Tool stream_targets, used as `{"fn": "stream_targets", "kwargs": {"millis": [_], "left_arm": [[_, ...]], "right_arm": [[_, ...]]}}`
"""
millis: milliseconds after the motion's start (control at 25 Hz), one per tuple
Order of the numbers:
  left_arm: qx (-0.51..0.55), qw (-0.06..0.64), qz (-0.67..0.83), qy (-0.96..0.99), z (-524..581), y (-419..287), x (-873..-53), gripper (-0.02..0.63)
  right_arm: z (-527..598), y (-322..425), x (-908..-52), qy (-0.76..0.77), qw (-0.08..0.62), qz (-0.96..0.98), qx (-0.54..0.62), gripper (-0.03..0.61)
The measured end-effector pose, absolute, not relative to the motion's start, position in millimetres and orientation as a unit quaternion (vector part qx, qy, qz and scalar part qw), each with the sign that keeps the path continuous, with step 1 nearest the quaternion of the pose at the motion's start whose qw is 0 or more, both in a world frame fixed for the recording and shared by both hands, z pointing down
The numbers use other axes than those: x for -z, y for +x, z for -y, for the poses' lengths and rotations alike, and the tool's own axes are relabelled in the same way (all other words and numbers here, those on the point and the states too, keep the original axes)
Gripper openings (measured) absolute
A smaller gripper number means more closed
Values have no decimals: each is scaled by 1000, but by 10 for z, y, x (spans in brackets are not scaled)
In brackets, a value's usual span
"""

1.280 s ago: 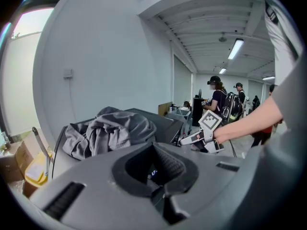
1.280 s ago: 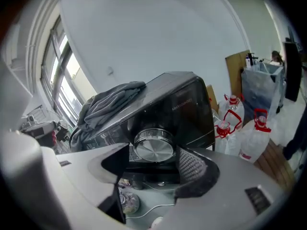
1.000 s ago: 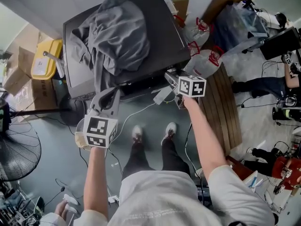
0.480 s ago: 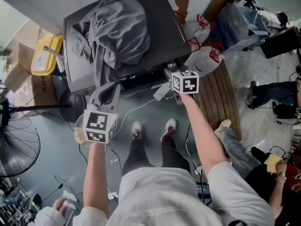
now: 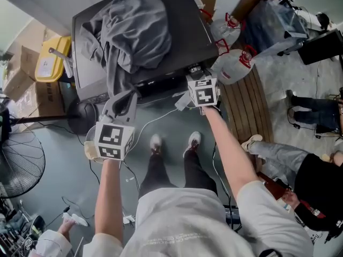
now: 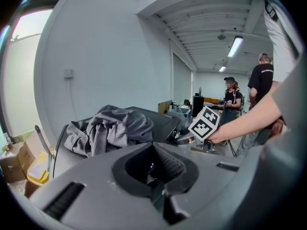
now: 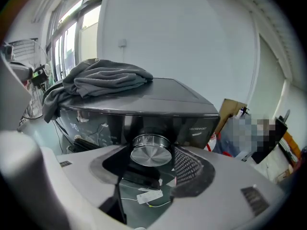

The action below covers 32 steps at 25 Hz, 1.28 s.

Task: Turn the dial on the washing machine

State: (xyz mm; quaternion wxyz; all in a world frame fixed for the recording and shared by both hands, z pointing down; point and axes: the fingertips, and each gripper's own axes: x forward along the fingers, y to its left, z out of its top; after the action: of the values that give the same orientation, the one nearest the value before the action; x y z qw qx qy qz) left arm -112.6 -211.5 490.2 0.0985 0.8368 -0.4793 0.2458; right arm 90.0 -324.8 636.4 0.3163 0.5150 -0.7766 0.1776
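Observation:
The dark grey washing machine (image 5: 177, 31) stands ahead with a heap of grey clothes (image 5: 128, 28) on its lid. In the right gripper view its round silver dial (image 7: 149, 147) sticks out of the glossy front panel (image 7: 201, 126). My right gripper (image 7: 152, 155) stands open, one jaw on each side of the dial, with small gaps showing at the pads. From the head view that gripper (image 5: 194, 75) covers the dial. My left gripper (image 5: 122, 103) hangs lower left of the machine, shut and holding nothing; in its own view the left gripper (image 6: 154, 152) points at the clothes (image 6: 108, 131).
A yellow bin (image 5: 51, 66) and cardboard boxes stand left of the machine, with a fan (image 5: 16, 170) nearer. Plastic bags with red handles (image 5: 233, 63) and a wooden pallet (image 5: 249, 111) lie to the right. A white cable (image 5: 161, 125) runs over the floor. People sit at the far right.
My right gripper has moved left and closer to the machine's front panel. The left gripper has hardly shifted. People at the right edge have moved about.

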Motion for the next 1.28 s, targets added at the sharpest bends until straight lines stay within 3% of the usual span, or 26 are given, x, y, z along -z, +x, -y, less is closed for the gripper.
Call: {"fn": "stream_targets", "kwargs": {"millis": [280,600,840,1080,1280], "left_arm": [[-249,97,483,834,2069,-1150,-4955,12],[-251,97,483,833,2024,-1129,-4983,12],[-244,97,486,834,1986,-1157,-4965,12],[-225,89,482,842,1943,-1114,-4931,12],[-229,91,479,842,1927,-1092,-4978,12]], "right_arm": [[3243,862,-6346,529,392,752,-42,284],[3239,850,-6352,532,407,742,-11,284],[3153,940,-6285,531,292,783,-139,315],[3226,959,-6261,482,68,779,-395,341],[3231,983,-6352,469,53,768,-433,341]]}}
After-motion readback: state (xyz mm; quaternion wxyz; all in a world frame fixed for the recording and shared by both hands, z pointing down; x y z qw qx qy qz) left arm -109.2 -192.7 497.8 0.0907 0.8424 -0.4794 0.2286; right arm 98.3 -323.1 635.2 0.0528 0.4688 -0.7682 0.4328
